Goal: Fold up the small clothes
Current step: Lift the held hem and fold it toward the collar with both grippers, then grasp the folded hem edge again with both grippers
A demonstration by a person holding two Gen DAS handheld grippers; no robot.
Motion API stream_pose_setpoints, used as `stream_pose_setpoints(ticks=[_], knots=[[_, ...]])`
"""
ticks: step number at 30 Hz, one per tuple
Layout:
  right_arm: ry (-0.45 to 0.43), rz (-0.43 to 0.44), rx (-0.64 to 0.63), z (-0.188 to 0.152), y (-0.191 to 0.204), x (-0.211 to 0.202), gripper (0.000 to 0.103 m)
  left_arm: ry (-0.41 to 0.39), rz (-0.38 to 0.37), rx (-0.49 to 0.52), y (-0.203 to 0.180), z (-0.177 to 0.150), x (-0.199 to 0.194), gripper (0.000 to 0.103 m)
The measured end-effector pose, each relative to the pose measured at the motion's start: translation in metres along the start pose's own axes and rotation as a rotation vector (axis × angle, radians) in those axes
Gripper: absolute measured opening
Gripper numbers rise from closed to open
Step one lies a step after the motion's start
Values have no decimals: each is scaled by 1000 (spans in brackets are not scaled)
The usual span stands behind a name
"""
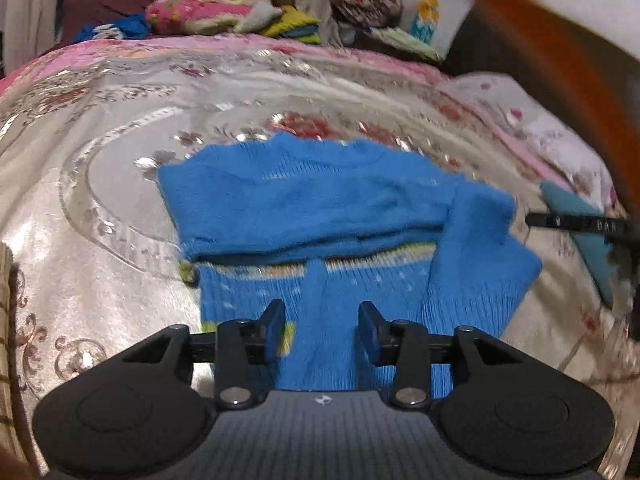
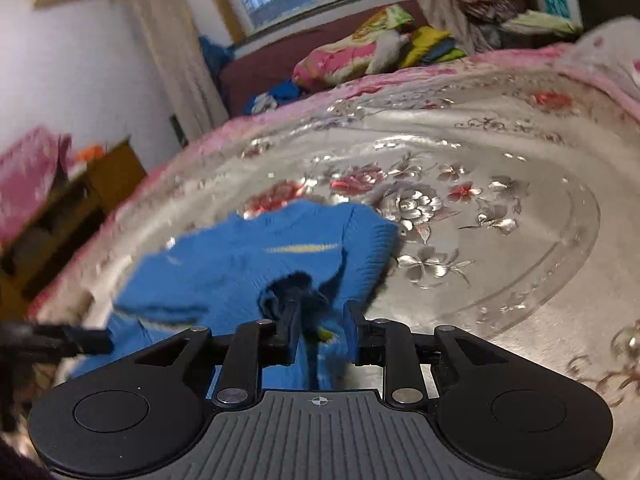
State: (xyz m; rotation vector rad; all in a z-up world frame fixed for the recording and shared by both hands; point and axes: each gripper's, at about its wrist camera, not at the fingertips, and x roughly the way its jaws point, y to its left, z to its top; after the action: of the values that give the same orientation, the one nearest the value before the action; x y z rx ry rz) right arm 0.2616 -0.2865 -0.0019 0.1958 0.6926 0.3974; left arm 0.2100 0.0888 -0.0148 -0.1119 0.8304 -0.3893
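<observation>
A small blue knit sweater (image 1: 312, 200) with a yellow-white stripe lies on the bed, its upper part folded down over the lower part and one sleeve laid along the right side. My left gripper (image 1: 322, 320) hovers over the sweater's near hem. Its jaws stand apart around a ridge of blue knit, and the pads do not press it. In the right wrist view the sweater (image 2: 224, 276) lies left of centre. My right gripper (image 2: 323, 318) stands narrowly open over a bunched corner, with fabric loose between the fingers. A finger of the left gripper (image 2: 80, 338) shows at the left edge.
The silver floral bedspread (image 2: 480, 240) stretches wide to the right of the sweater. Piled bedding and pillows (image 1: 208, 12) lie at the far end. A teal cloth (image 1: 576, 208) lies right of the sweater. A wooden cabinet (image 2: 100, 184) stands beside the bed.
</observation>
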Motion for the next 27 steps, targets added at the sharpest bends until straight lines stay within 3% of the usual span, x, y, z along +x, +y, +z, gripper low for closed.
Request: stream_pose_setpoints(ticks=[5,7,9,12,16,21,27], knots=[[22,-31,-136,-5,13,9,27,32,39,88,-11,-2,7,48],[30,-25,-145,-5,15,12,27,34,26,86,-13,1,8,37],[29,-18,-146,-5,17,13,27,39,12,76,-12,4,9,20],[24,-12,-154,-4,18,12,27,31,-20,64,-12,7,7,12],[25,-38,-192,-2,19,12,27,-52,-25,22,-9,8,-9,12],[29,-88,-293,-3,19,18,27,-188,-39,-165,23,19,-32,11],[26,-87,-399,-3,29,29,33,-244,-22,-227,37,28,-37,11]])
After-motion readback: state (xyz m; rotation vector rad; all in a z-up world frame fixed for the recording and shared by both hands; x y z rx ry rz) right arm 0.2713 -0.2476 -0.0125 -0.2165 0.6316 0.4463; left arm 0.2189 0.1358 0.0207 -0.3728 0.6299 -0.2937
